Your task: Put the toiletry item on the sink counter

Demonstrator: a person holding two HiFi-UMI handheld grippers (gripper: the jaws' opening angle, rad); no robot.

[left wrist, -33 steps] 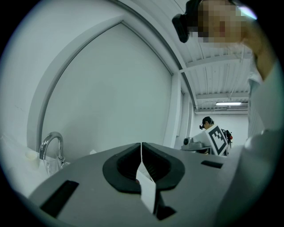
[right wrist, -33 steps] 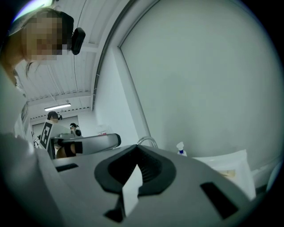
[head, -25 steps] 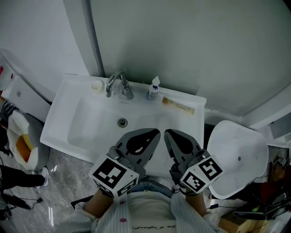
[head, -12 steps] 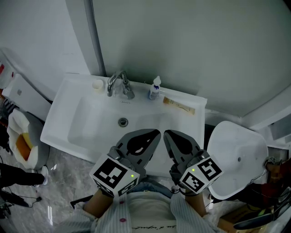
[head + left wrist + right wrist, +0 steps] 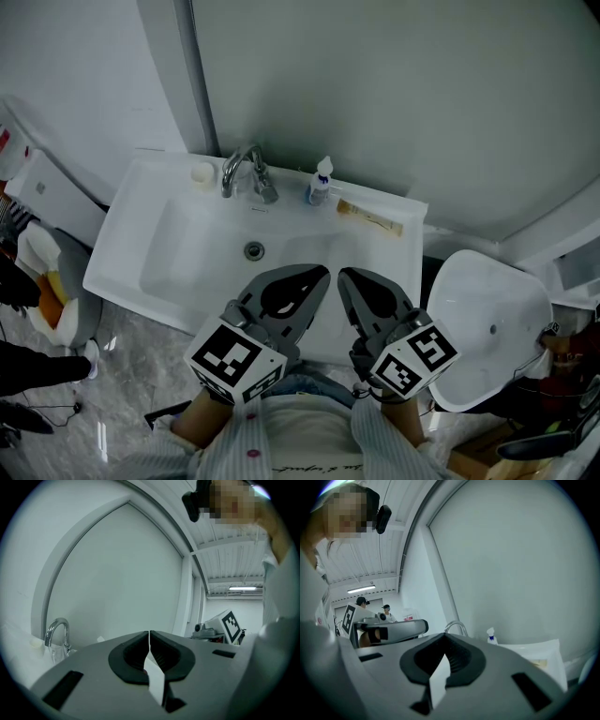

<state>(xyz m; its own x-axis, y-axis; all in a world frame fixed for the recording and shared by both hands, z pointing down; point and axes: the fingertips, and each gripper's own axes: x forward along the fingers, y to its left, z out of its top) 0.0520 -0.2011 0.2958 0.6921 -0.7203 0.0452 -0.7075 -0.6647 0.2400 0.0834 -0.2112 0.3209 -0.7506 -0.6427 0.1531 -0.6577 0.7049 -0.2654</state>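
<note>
Print on the small bottle [image 5: 321, 181] is too small to read. Left gripper [image 5: 319, 274] and right gripper [image 5: 345, 276] both have jaws together, nothing held. Bottle stands upright on the sink counter [image 5: 412, 208], well beyond both tips.

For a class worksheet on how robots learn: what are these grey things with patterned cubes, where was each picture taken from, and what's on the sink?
There is no robot here. A person holds a tool in each hand: the left hand-held gripper and the right hand-held gripper. The cubes with square markers are part of them. The head view comes from a camera on the person's head, looking down at a white sink. The other two views come from cameras riding on each gripper, looking along its two jaws. On the sink's back ledge are a small cup, a faucet, a spray bottle and a tube lying flat. Both pairs of jaws are closed together and hold nothing.
</note>
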